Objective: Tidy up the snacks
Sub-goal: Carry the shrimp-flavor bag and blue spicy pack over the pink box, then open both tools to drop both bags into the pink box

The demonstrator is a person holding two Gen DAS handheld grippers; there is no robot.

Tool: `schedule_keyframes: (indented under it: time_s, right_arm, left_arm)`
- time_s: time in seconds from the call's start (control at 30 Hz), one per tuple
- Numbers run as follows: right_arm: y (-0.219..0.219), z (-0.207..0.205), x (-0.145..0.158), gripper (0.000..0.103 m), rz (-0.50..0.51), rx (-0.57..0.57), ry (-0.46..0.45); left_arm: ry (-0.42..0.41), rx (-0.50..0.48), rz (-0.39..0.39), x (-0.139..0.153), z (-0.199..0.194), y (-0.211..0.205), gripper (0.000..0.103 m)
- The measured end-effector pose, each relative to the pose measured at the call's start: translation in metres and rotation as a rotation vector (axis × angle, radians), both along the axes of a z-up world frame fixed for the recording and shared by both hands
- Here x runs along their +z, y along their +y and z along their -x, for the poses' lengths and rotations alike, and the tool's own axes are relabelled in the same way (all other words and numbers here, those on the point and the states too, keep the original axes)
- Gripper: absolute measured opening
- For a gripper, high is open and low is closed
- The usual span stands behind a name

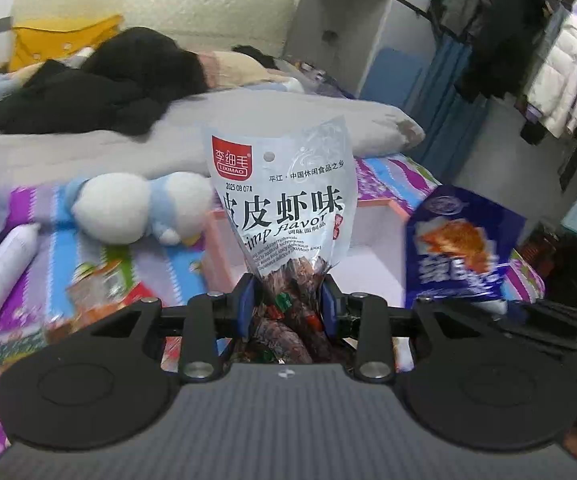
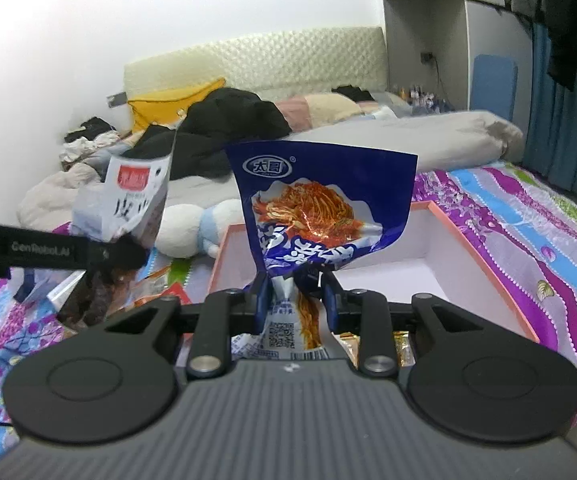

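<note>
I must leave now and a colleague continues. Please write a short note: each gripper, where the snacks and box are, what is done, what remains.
Left gripper: shut on the grey shrimp-flavour packet, held up.
Right gripper: shut on the blue packet, held up.
Pink-rimmed box: on the bedspread, ahead of both grippers; its visible part looks empty.
Loose snack packets lie on the bedspread left of the box.
Done: two packets picked up.
Left: probably place both in the box, then the rest.

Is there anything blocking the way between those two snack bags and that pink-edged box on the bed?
Nothing visible does. The silver shrimp-flavor bag in the left hand-held gripper and the blue bag in the right hand-held gripper hang just in front of the open box. Its white inside looks bare where it shows.
</note>
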State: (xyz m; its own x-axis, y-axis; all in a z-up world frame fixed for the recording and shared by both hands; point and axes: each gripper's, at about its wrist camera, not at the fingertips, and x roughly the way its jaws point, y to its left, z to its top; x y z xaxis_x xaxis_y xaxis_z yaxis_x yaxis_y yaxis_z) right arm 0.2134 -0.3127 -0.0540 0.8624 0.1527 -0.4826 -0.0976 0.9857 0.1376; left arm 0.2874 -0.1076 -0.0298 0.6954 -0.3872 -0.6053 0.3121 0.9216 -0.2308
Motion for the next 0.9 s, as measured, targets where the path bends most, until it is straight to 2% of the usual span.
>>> schedule_keyframes:
  time_s: [0.17, 0.3, 0.37, 0.43, 0.57, 0.63, 0.77, 0.8, 0.83, 0.87, 0.9]
  right_arm:
    - [-0.002, -0.035, -0.001, 0.031, 0.025, -0.009, 0.053]
    - [-0.01, -0.065, -0.009, 0.031, 0.01, -0.02, 0.122]
    - [-0.012, -0.079, -0.019, 0.031, 0.03, -0.026, 0.159]
    - [-0.016, -0.09, -0.03, 0.031, 0.044, -0.026, 0.208]
    - [-0.019, -0.103, -0.052, 0.031, 0.072, -0.016, 0.293]
    - [-0.023, -0.104, -0.059, 0.031, 0.082, -0.019, 0.312]
    - [-0.029, -0.099, -0.061, 0.032, 0.07, -0.037, 0.317]
    - [-0.031, -0.1, -0.06, 0.032, 0.065, -0.044, 0.321]
    - [-0.032, -0.1, -0.06, 0.032, 0.063, -0.051, 0.325]
    - [-0.034, -0.1, -0.06, 0.037, 0.059, -0.057, 0.325]
    - [-0.036, -0.1, -0.06, 0.052, 0.052, -0.062, 0.323]
  left_arm:
    - [0.042, -0.042, -0.074, -0.003, -0.055, -0.032, 0.039]
    - [0.136, -0.065, -0.086, -0.019, -0.09, -0.044, 0.039]
    - [0.21, -0.114, -0.097, -0.032, -0.104, -0.052, 0.039]
    - [0.269, -0.163, -0.098, -0.045, -0.109, -0.059, 0.039]
    - [0.326, -0.144, -0.146, -0.066, -0.118, -0.069, 0.039]
    - [0.339, -0.138, -0.154, -0.07, -0.12, -0.07, 0.04]
    - [0.364, -0.122, -0.122, -0.075, -0.125, -0.063, 0.041]
    - [0.358, -0.123, -0.13, -0.074, -0.126, -0.063, 0.049]
    - [0.357, -0.121, -0.146, -0.072, -0.125, -0.062, 0.066]
    - [0.354, -0.115, -0.155, -0.072, -0.126, -0.061, 0.073]
    - [0.344, -0.114, -0.151, -0.071, -0.127, -0.059, 0.077]
